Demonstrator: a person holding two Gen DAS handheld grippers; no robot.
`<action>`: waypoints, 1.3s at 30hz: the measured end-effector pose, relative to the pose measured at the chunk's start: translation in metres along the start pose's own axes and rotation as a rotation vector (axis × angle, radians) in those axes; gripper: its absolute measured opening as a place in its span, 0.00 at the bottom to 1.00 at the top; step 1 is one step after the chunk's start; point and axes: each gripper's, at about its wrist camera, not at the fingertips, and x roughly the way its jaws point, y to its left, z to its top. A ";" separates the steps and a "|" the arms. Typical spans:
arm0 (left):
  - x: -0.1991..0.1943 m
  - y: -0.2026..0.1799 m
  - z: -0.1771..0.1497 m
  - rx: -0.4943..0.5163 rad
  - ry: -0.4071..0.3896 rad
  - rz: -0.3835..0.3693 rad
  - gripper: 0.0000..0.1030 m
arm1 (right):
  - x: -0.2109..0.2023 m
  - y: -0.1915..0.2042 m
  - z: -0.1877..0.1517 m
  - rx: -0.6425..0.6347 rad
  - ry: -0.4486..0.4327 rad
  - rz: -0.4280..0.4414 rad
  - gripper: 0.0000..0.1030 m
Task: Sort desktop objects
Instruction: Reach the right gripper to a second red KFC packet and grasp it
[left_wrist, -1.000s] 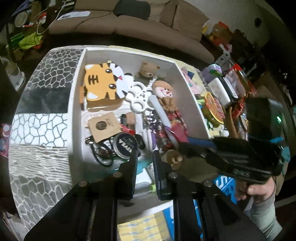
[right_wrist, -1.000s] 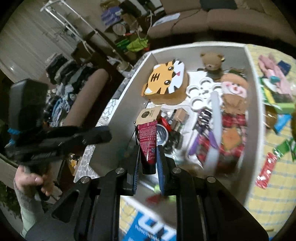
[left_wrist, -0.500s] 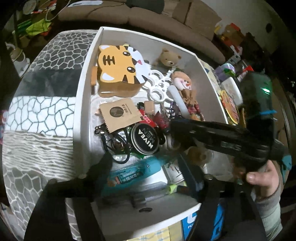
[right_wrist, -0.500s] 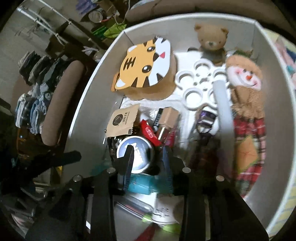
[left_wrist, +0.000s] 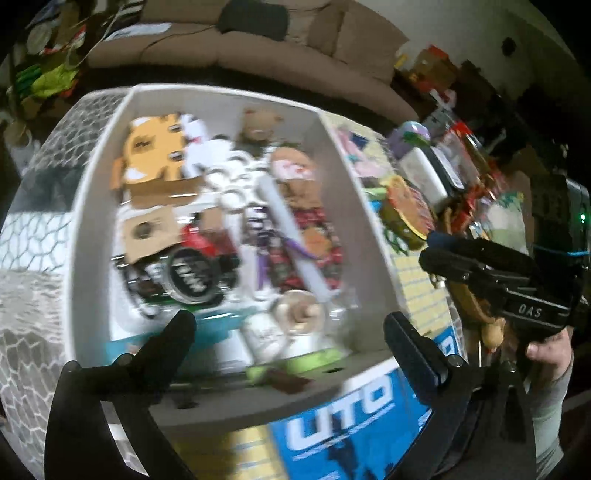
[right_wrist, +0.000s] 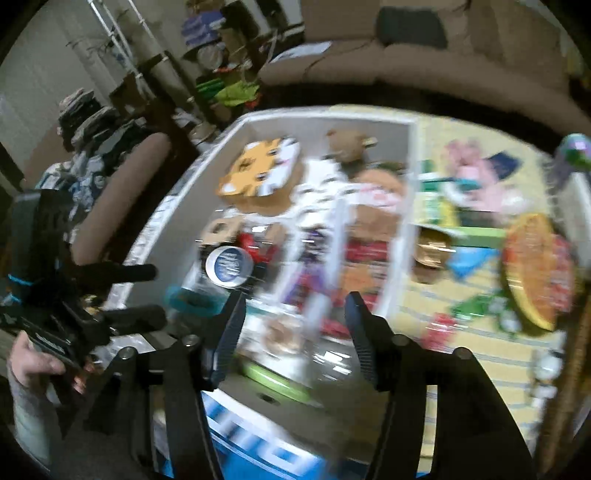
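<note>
hovering above the near end of a white box (left_wrist: 92, 206), the left hand-held gripper (left_wrist: 288, 325) has its jaws spread wide, having just been opening, with nothing pressed between them. inside the box, blurred, lie a tiger-face piece (left_wrist: 155, 155) at the far left, a small brown bear (left_wrist: 258, 125) at the far wall, a round dark tin (left_wrist: 192, 273) nearer, and a snowman doll (left_wrist: 295, 177) along the right side. right of the box, on the yellow-checked surface (left_wrist: 421, 288), sits the rest of the clutter. at the right edge the right hand-held gripper (left_wrist: 436, 247) shows from the side, held by a hand (left_wrist: 550, 354).

from the right wrist view, the right hand-held gripper (right_wrist: 291, 306) hangs over the near part of the same white box (right_wrist: 406, 236), its jaws partly apart and having just been opening, gripping nothing. the tin (right_wrist: 229, 266) lies left of its fingers, the tiger-face piece (right_wrist: 258, 170) and bear (right_wrist: 343, 144) further off. a round orange item (right_wrist: 532, 269) rests on the surface (right_wrist: 461, 343) to the right. the left hand-held gripper (right_wrist: 151, 291) is at the left edge, jaws apart.
</note>
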 end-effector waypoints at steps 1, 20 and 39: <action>0.003 -0.013 -0.001 0.017 0.001 -0.003 1.00 | -0.010 -0.010 -0.006 0.005 -0.006 -0.019 0.52; 0.056 -0.108 -0.002 -0.032 -0.102 -0.075 1.00 | 0.036 -0.142 -0.072 0.247 0.061 -0.115 0.49; 0.063 -0.098 -0.001 -0.013 -0.096 -0.077 1.00 | 0.098 -0.120 -0.061 0.133 0.157 -0.275 0.12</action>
